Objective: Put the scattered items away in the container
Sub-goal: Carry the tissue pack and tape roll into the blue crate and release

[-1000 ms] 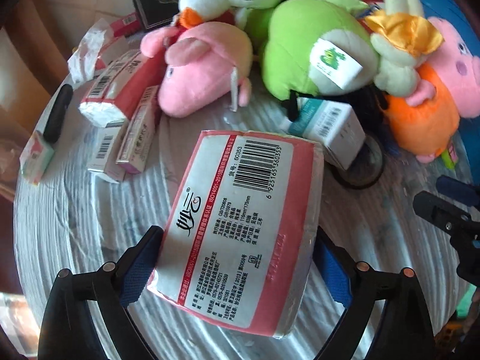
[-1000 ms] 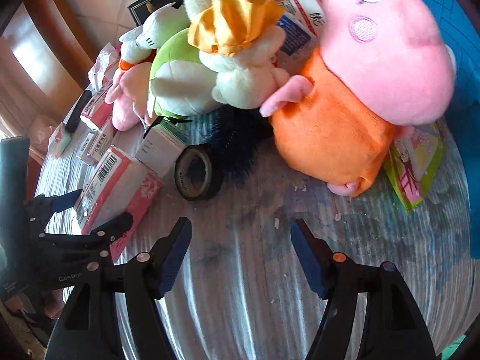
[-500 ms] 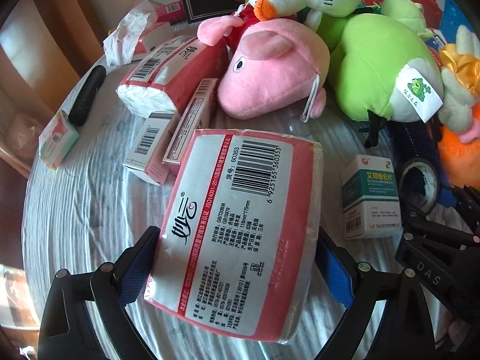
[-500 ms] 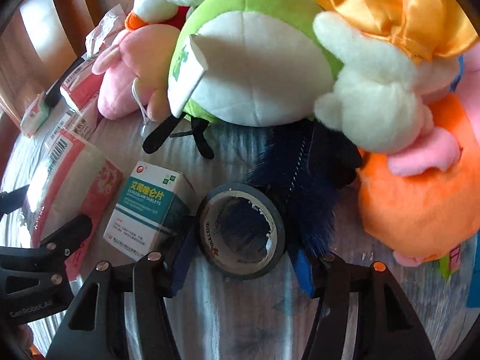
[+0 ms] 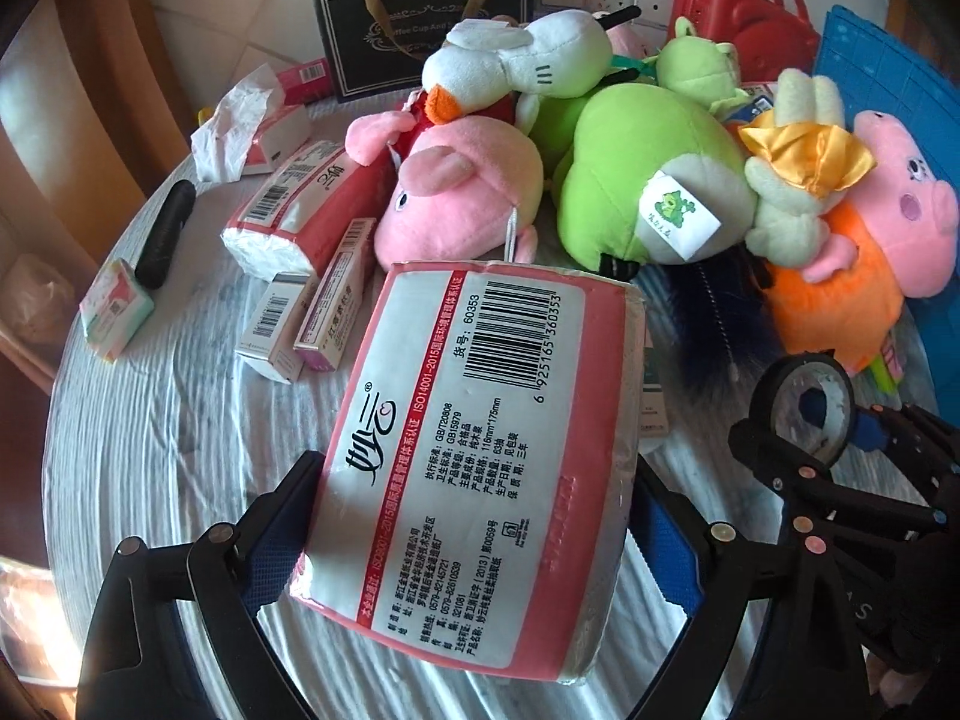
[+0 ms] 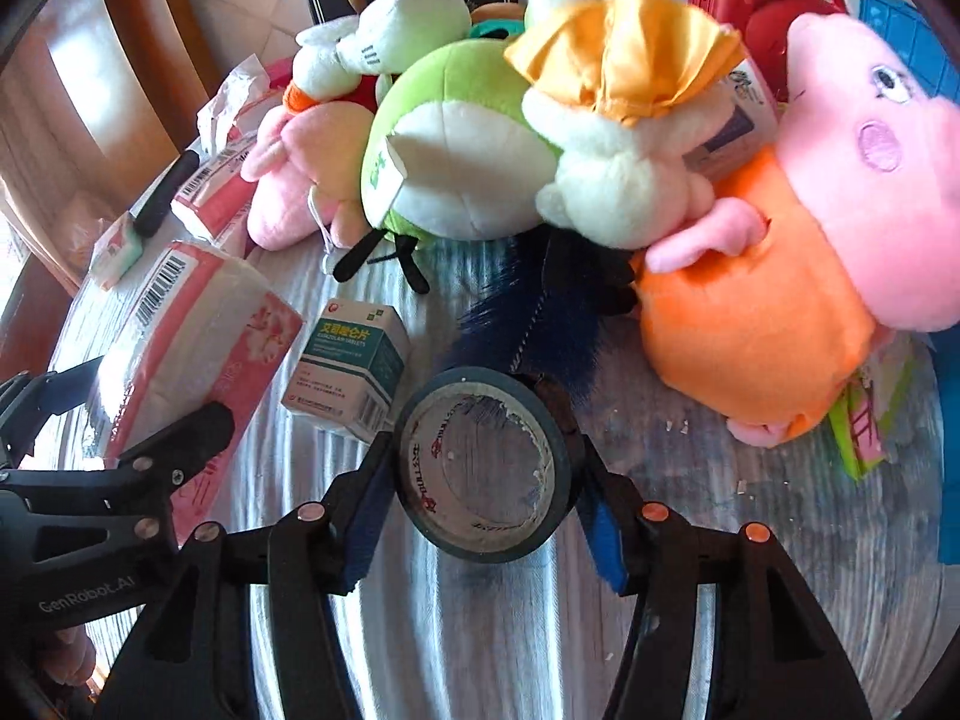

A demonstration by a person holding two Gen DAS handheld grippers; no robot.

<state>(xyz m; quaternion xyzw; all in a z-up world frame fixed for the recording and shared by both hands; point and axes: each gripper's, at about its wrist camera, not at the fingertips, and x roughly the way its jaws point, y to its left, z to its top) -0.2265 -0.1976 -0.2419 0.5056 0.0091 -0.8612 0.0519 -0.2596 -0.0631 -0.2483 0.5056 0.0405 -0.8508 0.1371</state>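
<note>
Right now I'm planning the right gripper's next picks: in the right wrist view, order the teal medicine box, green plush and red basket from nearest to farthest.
1. Teal medicine box, just ahead-left.
2. Green plush, mid-table.
3. Red basket, far back right.

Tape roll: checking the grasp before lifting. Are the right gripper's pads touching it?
Touching: the right wrist view shows both blue pads pressed against the tape roll.

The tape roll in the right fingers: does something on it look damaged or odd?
Yes. The tape roll has a torn, ragged inner cardboard core, with white frayed edges around the hole. Small white crumbs lie on the table near the pig toy, maybe from that core. The roll itself sits straight between the fingers.
</note>
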